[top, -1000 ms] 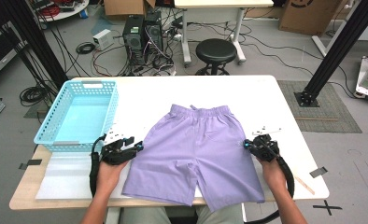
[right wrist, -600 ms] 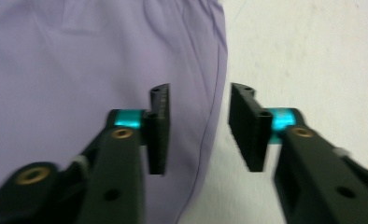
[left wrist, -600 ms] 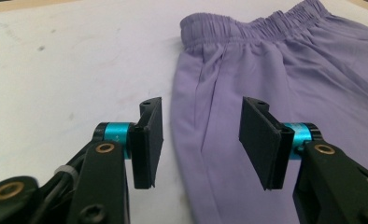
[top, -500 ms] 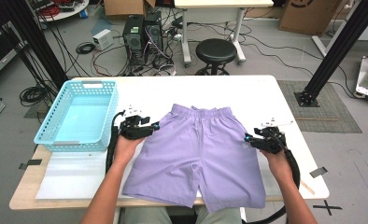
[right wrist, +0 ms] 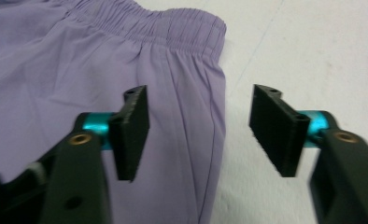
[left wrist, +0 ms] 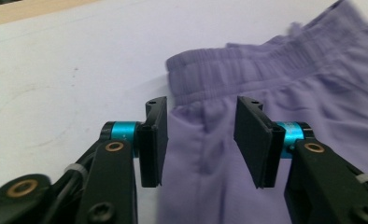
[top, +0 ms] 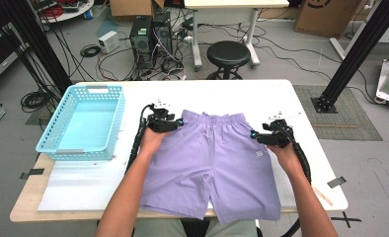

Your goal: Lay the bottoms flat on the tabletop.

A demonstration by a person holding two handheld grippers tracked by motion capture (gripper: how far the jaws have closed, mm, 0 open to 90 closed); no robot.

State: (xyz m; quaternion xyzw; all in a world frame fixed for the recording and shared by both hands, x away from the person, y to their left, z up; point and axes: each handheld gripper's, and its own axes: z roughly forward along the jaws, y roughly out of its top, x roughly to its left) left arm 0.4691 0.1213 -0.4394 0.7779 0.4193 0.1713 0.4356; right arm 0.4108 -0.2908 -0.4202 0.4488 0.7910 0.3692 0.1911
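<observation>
My left gripper (left wrist: 200, 140) stands apart over the left side seam of the purple shorts (top: 214, 163), just having narrowed. My right gripper (right wrist: 198, 130), just having widened, straddles their right edge, bare white table (right wrist: 313, 56) beyond it.

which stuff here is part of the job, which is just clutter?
In play:
- purple shorts, flat on the table
- left gripper, open at the waistband's left corner
- right gripper, jaws just opening at the right edge

Lying about:
- blue basket
- stool
- computer towers
</observation>
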